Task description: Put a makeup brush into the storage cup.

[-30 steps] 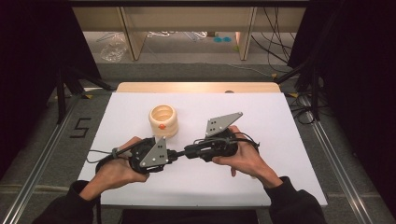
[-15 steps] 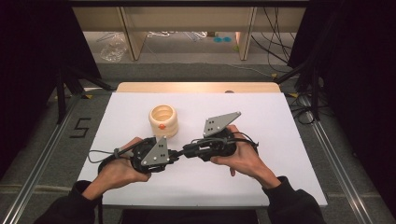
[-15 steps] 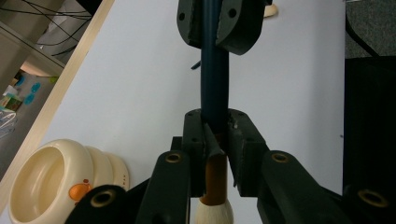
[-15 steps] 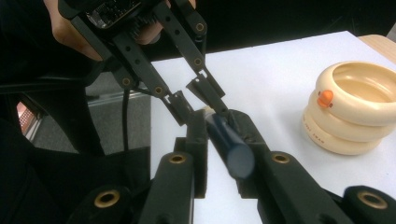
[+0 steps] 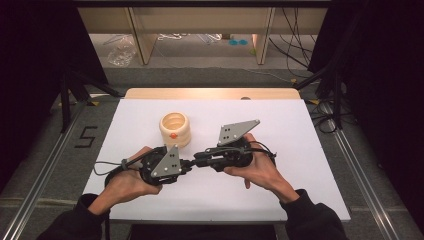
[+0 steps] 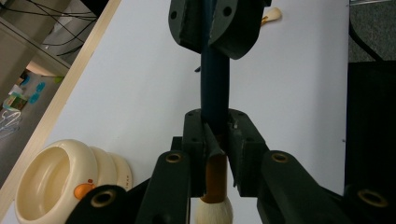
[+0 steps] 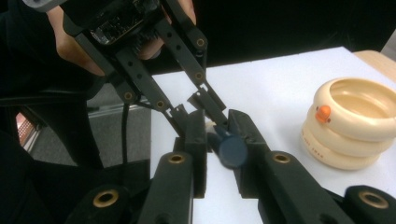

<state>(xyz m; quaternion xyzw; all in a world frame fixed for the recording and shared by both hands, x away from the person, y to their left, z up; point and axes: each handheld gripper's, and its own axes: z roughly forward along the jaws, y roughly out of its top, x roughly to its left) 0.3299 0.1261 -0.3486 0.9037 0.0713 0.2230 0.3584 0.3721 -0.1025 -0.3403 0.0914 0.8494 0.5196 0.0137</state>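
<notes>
Two grippers on one brush [image 6: 215,93], one at each end, low centre of the high view. Left gripper [image 5: 186,165] and right gripper [image 5: 199,159] tip to tip there, almost touching, above the white table [image 5: 300,130]. Long axis of the brush running straight up the middle of the left gripper view: white bristle tuft [image 6: 213,212] at the bottom edge, then an orange-brown collar, then the dark blue handle climbing to the far gripper at the top of the frame. Seen end-on in the right gripper view, as a round dark blue butt [image 7: 232,150] at centre frame between the pads. Left gripper [image 6: 215,140] nearly closed, pads clamped on the brush by the collar. Right gripper [image 7: 219,135] likewise nearly closed, clamped on the handle's far end. Cream stacked-ring holder [image 5: 175,129] with a small orange duck bill, upper left of the grippers in the high view, near but apart; open mouth facing up. Lower left corner in the left gripper view [image 6: 60,179], right edge in the right gripper view [image 7: 348,126]. Probably the next destination, so brush to be lifted and tipped upright over that mouth; left gripper the nearer one.
</notes>
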